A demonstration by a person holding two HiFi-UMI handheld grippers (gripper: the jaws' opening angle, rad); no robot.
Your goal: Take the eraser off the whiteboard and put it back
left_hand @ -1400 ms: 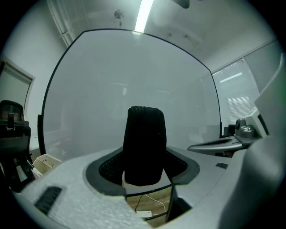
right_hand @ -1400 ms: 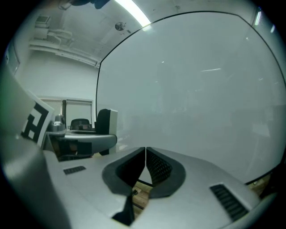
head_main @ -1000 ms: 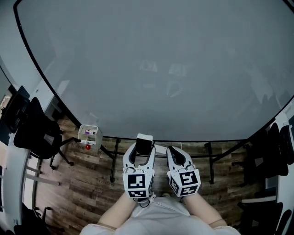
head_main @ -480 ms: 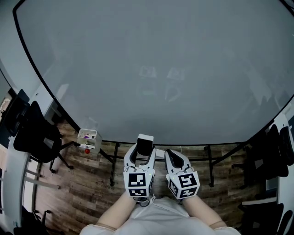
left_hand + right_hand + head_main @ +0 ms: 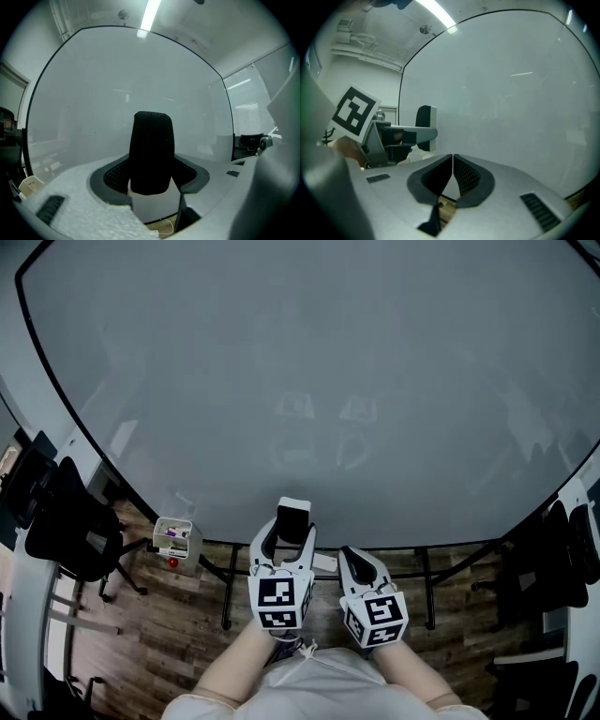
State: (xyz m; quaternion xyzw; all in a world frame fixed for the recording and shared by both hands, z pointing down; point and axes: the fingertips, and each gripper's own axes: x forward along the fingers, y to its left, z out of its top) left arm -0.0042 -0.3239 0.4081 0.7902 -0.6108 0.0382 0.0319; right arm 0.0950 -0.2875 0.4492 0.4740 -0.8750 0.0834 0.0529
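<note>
A large whiteboard [image 5: 309, 371] fills the head view; its bottom edge runs just above both grippers. My left gripper [image 5: 292, 526] is shut on the eraser [image 5: 292, 520], a white block with a black felt face, held upright just before the board's lower edge. In the left gripper view the eraser [image 5: 151, 157] stands between the jaws with its black felt toward the camera and the whiteboard [image 5: 117, 93] behind it. My right gripper [image 5: 352, 561] is shut and holds nothing. In the right gripper view, the right gripper [image 5: 453, 161] faces the whiteboard [image 5: 511, 93] and the eraser [image 5: 425, 126] shows at left.
A small white tray [image 5: 174, 533] with markers hangs at the board's lower left. Black office chairs [image 5: 66, 521] stand at the left, more chairs [image 5: 562, 549] at the right. The board's stand legs [image 5: 230, 592] rest on a wooden floor below.
My left gripper has moved up and toward the board with the eraser in it. The right gripper has shifted a little the same way.
</note>
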